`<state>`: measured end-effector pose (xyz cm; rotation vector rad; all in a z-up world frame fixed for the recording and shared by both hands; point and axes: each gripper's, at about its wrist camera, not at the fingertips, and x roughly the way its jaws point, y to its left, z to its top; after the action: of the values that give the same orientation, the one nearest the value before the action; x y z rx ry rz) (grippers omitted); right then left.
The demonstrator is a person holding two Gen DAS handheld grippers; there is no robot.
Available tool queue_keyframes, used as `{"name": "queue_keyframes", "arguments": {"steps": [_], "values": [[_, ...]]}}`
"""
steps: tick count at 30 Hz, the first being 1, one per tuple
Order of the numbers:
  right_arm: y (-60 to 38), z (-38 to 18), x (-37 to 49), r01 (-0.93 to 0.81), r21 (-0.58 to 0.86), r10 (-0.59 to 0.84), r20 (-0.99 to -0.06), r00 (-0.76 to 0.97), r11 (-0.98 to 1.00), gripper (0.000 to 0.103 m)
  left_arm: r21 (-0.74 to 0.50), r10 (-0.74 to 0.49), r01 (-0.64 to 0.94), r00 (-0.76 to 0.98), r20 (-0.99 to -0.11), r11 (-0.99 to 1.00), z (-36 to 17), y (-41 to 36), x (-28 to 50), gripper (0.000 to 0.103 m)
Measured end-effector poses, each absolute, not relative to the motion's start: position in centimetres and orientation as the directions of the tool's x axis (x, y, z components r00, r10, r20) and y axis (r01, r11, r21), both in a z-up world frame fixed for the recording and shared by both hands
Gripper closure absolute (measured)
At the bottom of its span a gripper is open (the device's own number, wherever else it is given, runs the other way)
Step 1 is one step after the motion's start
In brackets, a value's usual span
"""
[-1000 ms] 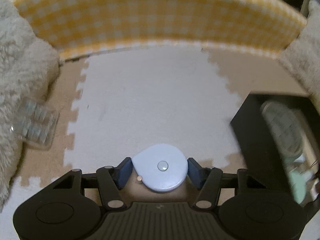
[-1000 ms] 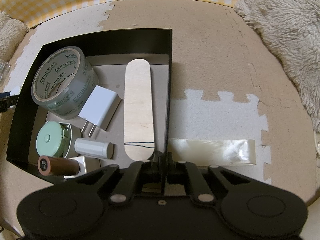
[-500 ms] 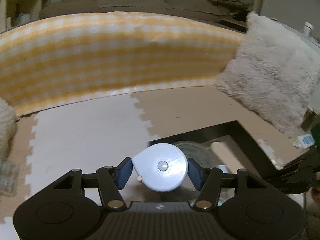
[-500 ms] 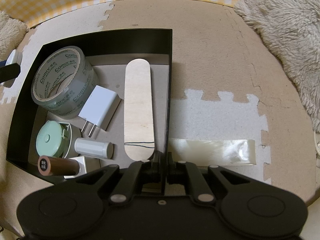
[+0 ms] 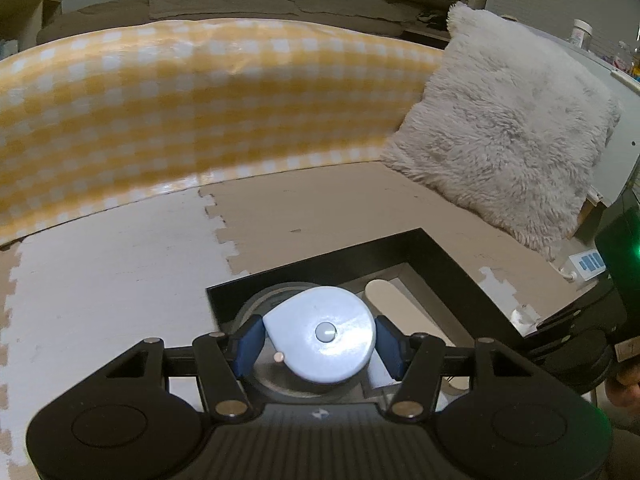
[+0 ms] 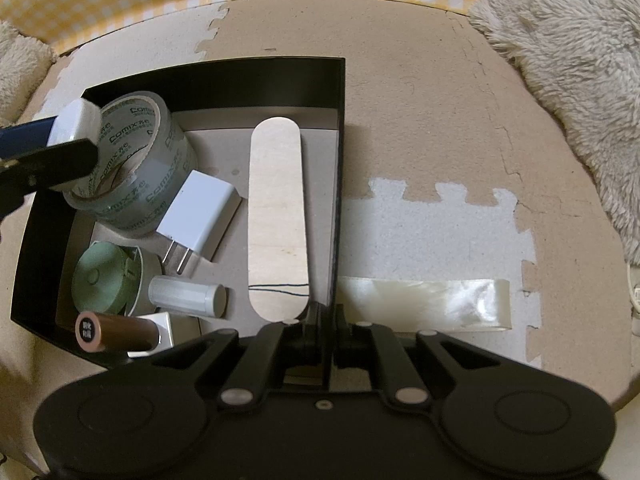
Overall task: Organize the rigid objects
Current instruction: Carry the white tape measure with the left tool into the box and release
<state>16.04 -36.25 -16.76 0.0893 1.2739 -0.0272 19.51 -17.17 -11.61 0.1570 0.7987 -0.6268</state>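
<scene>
The left gripper, clenched on a pale blue tape measure, has swung in from the bare mat and now hangs over the tape roll at the far left of the black box, whose near right wall the right gripper pinches, so a drop looks close.

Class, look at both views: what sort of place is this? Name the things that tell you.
Probably a living-room floor: interlocking beige and white foam mats, a fluffy cream cushion, and a grey sofa behind the yellow checked cloth.
</scene>
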Motion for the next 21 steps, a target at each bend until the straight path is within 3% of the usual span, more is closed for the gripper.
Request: {"name": "queue_keyframes", "arguments": {"steps": [11, 15, 21], "values": [[-36.42, -16.79, 16.07, 0.073, 0.055, 0.031, -0.956, 0.292, 0.996, 0.096, -0.093, -0.431, 0.553, 0.521, -0.736, 0.828, -11.86, -17.52, 20.22, 0.042], [-36.46, -16.81, 16.03, 0.078, 0.058, 0.032, -0.956, 0.292, 0.995, 0.096, -0.103, -0.436, 0.549, 0.521, -0.734, 0.829, -11.74, -17.38, 20.29, 0.023], [-36.47, -16.81, 16.0, 0.078, 0.057, 0.032, -0.956, 0.292, 0.995, 0.096, -0.107, -0.44, 0.562, 0.501, -0.745, 0.82, -11.73, -17.56, 20.19, 0.016]]}}
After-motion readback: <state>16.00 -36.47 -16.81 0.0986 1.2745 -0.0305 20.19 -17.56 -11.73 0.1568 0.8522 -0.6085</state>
